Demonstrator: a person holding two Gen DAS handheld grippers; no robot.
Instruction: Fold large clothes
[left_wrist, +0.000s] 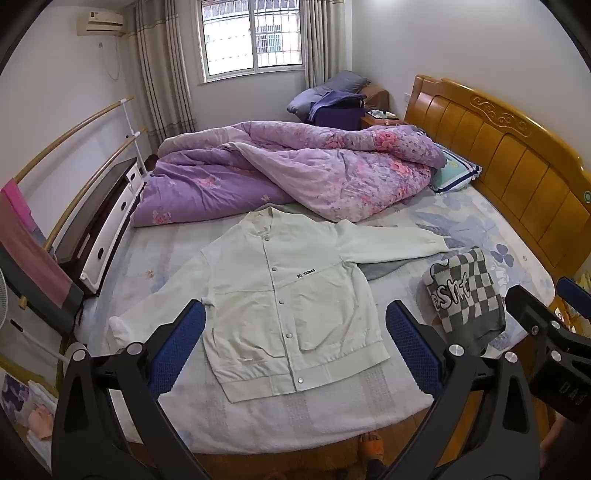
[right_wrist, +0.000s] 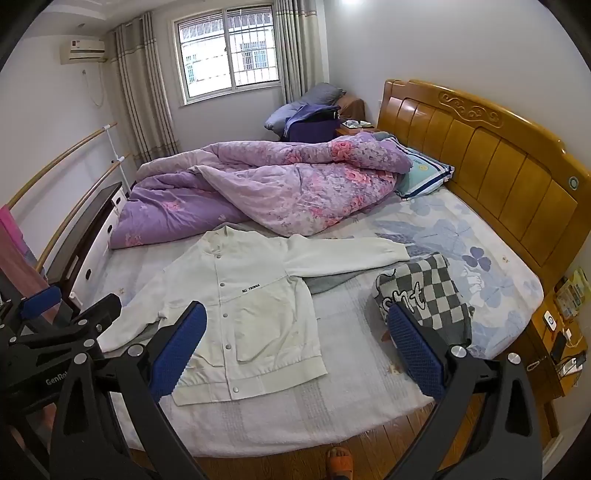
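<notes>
A white snap-button jacket (left_wrist: 288, 291) lies flat, front up, on the bed, sleeves spread out to both sides; it also shows in the right wrist view (right_wrist: 255, 295). A grey garment (left_wrist: 376, 269) lies partly under its right sleeve. My left gripper (left_wrist: 295, 347) is open and empty, held above the jacket's hem at the bed's near edge. My right gripper (right_wrist: 295, 350) is open and empty, held above the bed just right of the jacket's hem. Each gripper shows at the edge of the other's view.
A folded grey-and-white checkered garment (left_wrist: 469, 295) lies on the bed to the right of the jacket. A crumpled purple floral quilt (left_wrist: 280, 170) covers the far half. A wooden headboard (left_wrist: 517, 166) stands right, a dresser (left_wrist: 99, 236) left. My orange-slippered foot (right_wrist: 340, 461) stands on the floor.
</notes>
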